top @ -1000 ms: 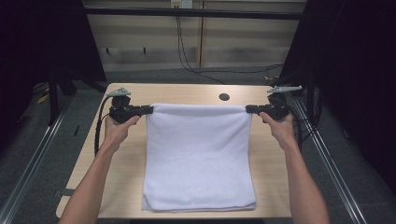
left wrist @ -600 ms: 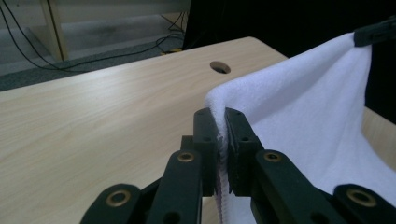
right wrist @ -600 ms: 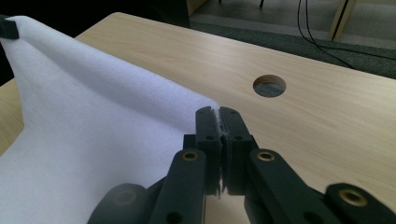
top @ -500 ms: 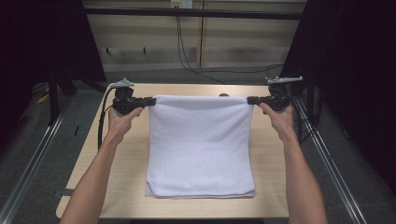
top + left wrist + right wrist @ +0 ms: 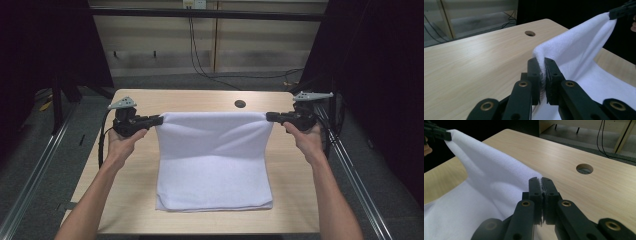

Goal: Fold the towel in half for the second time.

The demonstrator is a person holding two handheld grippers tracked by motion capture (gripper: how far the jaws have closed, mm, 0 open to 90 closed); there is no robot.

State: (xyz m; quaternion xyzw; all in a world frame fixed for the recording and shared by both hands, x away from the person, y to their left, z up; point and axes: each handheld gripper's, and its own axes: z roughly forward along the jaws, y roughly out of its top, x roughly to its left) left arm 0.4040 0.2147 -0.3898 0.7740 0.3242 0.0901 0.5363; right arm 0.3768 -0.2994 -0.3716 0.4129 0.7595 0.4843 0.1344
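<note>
White towel on the pale wood counter, its far edge lifted off the surface and strung between the two grippers, near part lying flat. Left hand-held gripper pinched on the far left corner; right hand-held gripper pinched on the far right corner; both sets of jaws nearly together with cloth between them, seen close in the gripper views. Change since a second ago: the held edge has risen and drifted toward the person, and the towel's near hem has crept up the counter, so less cloth lies flat and the raised part now sags in soft folds below the taut top line. Reading: a fold looks to be under way, far edge being carried over toward the near hem. Cable hole in the counter sits just beyond the lifted edge, clear of the cloth. Corners appear evenly held, edge roughly level.
</note>
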